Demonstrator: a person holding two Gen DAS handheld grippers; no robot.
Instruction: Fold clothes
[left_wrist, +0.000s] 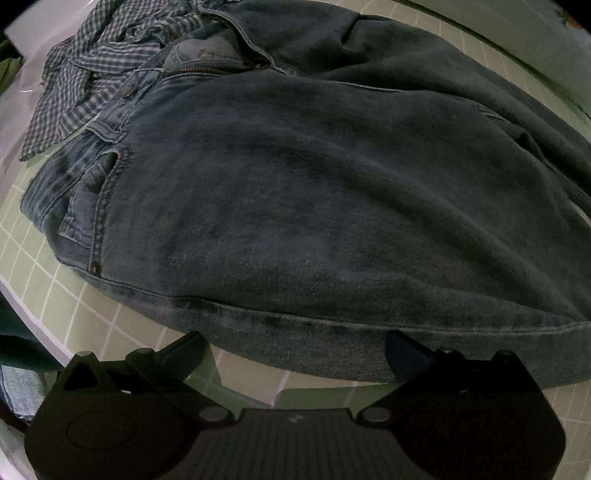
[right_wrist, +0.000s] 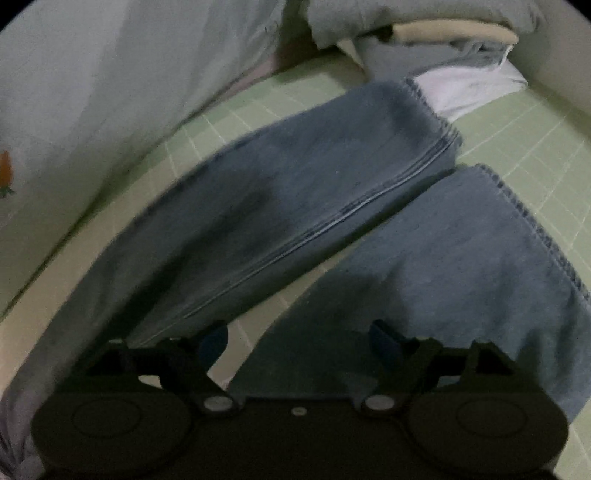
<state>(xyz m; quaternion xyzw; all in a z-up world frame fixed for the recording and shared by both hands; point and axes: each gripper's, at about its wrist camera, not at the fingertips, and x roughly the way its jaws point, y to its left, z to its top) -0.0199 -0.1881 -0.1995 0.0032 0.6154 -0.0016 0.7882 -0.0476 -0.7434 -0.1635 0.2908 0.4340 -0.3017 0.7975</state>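
Note:
Dark blue jeans (left_wrist: 314, 192) lie flat on a green grid sheet (left_wrist: 55, 295), waist and open zipper at the upper left, side seam towards me. My left gripper (left_wrist: 297, 350) hovers at that near seam, open wide, its right fingertip (left_wrist: 402, 350) over the denim edge. In the right wrist view the two jeans legs (right_wrist: 295, 192) spread apart, hems at the upper right. My right gripper (right_wrist: 299, 338) is open above the gap between the legs, with only the green sheet (right_wrist: 258, 332) between its fingers.
A blue-and-white checked shirt (left_wrist: 92, 81) lies crumpled beside the jeans' waist. Pale grey bedding (right_wrist: 110, 92) rises along the left of the legs. A white cloth (right_wrist: 469, 92) and more grey fabric (right_wrist: 406, 22) lie beyond the hems. Dark teal cloth (left_wrist: 18, 339) shows at the left edge.

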